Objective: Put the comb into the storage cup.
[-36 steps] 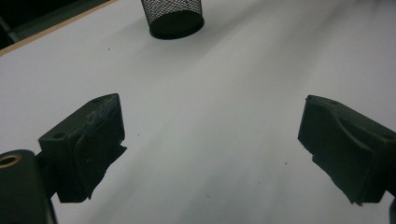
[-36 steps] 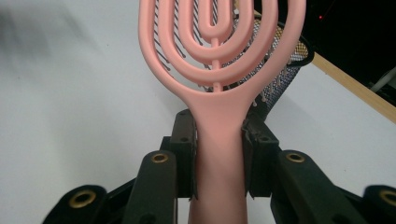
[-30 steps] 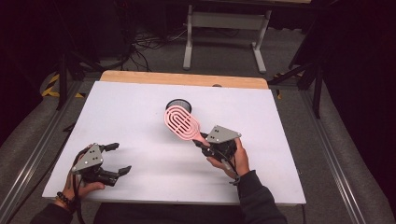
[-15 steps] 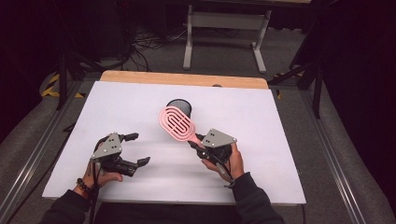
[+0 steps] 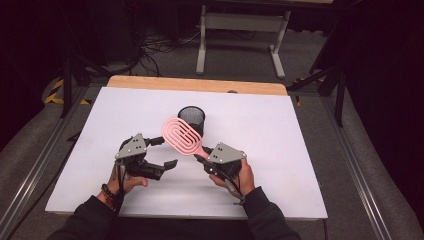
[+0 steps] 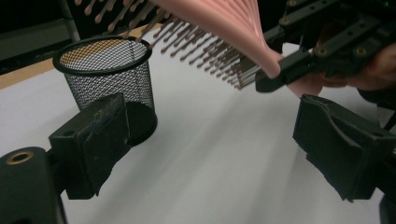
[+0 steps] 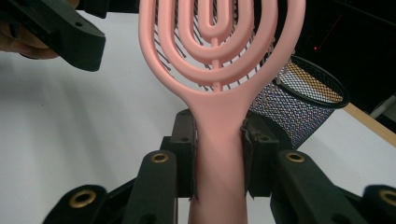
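Note:
A pink hairbrush [image 5: 181, 135] with an oval slotted head is held by its handle in my right gripper [image 5: 201, 157], which is shut on it; the pads press both sides of the handle [image 7: 218, 154]. The head points up and left, over the front of a black mesh cup [image 5: 191, 117] standing upright mid-table. My left gripper [image 5: 166, 152] hovers just left of the brush, open; its jaws have just closed a little and nothing is between them. In the left gripper view the bristles [image 6: 219, 28] hang above and ahead, with the cup [image 6: 105, 79] at left.
The white table [image 5: 280, 130] has a wooden strip [image 5: 200, 85] along its far edge. A metal stand [image 5: 240, 30] and cables sit on the floor beyond. Metal rails run along both sides of the table.
My left gripper has moved from the front left corner area rightward and up, close to the brush. The right gripper with the brush has shifted slightly left.

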The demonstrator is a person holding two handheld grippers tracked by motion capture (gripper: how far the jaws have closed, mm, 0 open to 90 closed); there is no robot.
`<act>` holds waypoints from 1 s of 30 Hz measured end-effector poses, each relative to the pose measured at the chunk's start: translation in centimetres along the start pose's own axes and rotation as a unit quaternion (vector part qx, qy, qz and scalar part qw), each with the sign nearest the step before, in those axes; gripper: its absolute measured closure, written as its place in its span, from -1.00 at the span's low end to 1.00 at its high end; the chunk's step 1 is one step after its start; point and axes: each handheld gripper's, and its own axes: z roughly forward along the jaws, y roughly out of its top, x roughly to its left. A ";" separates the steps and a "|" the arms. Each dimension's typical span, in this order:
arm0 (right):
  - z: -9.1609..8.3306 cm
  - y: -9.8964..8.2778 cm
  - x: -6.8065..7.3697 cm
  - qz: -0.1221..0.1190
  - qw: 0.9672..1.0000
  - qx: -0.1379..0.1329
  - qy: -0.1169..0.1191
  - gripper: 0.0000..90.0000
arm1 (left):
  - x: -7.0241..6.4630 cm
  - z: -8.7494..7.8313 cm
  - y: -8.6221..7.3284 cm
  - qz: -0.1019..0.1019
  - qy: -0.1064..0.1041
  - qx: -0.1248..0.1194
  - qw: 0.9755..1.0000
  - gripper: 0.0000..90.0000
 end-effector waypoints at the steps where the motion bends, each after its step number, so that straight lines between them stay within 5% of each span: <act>1: 0.1 0.0 0.1 -0.001 1.000 -0.001 -0.001 0.55 | 0.0 0.2 0.1 -0.010 -0.004 -0.004 1.000 -0.74; 9: 0.6 -0.1 0.8 -0.007 1.000 -0.010 -0.004 0.55 | 0.2 1.7 0.4 -0.055 -0.022 -0.015 0.998 -0.65; 14: 0.9 -0.2 1.0 -0.008 1.000 -0.008 -0.004 0.55 | 0.3 1.7 0.7 -0.068 -0.031 -0.037 0.997 -0.37; 24: 1.2 -0.5 1.3 -0.012 1.000 -0.017 -0.024 0.55 | 0.5 1.7 1.0 -0.117 -0.055 -0.084 0.988 0.18; 30: 1.3 -0.5 1.4 -0.018 0.999 -0.018 -0.031 0.56 | 0.0 1.8 1.5 -0.102 -0.069 -0.096 0.988 0.35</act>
